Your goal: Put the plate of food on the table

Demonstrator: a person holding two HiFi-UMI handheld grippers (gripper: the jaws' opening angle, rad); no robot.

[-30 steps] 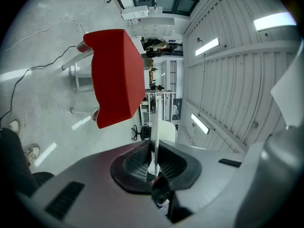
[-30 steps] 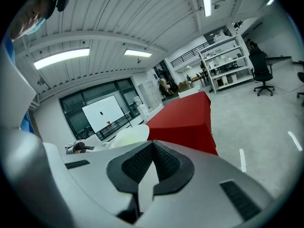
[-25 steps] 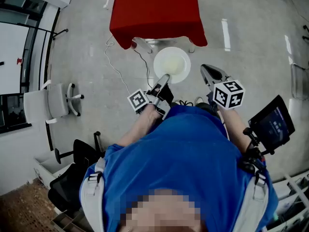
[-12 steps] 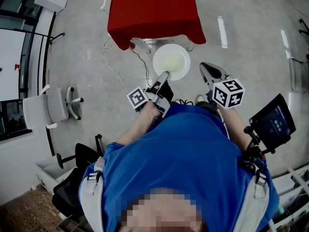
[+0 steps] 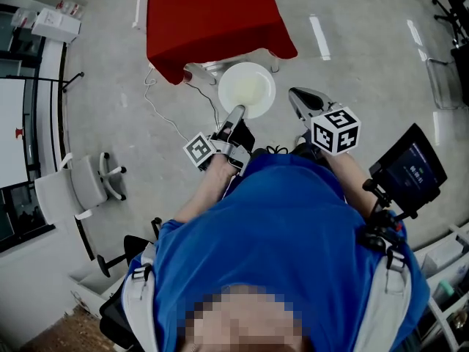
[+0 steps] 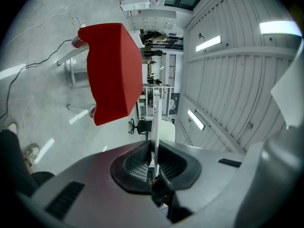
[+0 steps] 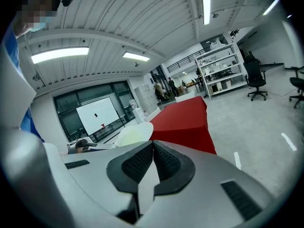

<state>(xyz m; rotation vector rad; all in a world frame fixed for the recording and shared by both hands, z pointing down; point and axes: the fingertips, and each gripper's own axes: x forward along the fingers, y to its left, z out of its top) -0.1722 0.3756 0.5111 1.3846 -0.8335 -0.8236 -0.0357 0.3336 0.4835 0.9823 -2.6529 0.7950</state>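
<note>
A white plate (image 5: 247, 90) with pale yellowish food hangs over the floor just in front of the red-clothed table (image 5: 209, 17). My left gripper (image 5: 236, 113) is shut on the plate's near rim. In the left gripper view the plate (image 6: 155, 120) shows edge-on between the pads, with the red table (image 6: 114, 70) beyond. My right gripper (image 5: 297, 98) hovers to the right of the plate, shut with nothing in it. In the right gripper view its pads (image 7: 142, 160) meet at the tips, and the plate (image 7: 134, 133) and the red table (image 7: 187, 120) lie ahead.
A white cable (image 5: 157, 101) trails on the floor by the table's legs. A white office chair (image 5: 80, 174) stands at the left, a black chair (image 5: 121, 259) at the lower left. A dark screen on a stand (image 5: 410, 174) sits at the right. Shelving (image 7: 221, 75) lines the far wall.
In the head view the red table, the plate and both grippers have slid left and a little up. The left gripper keeps its hold on the plate; the right stays shut.
</note>
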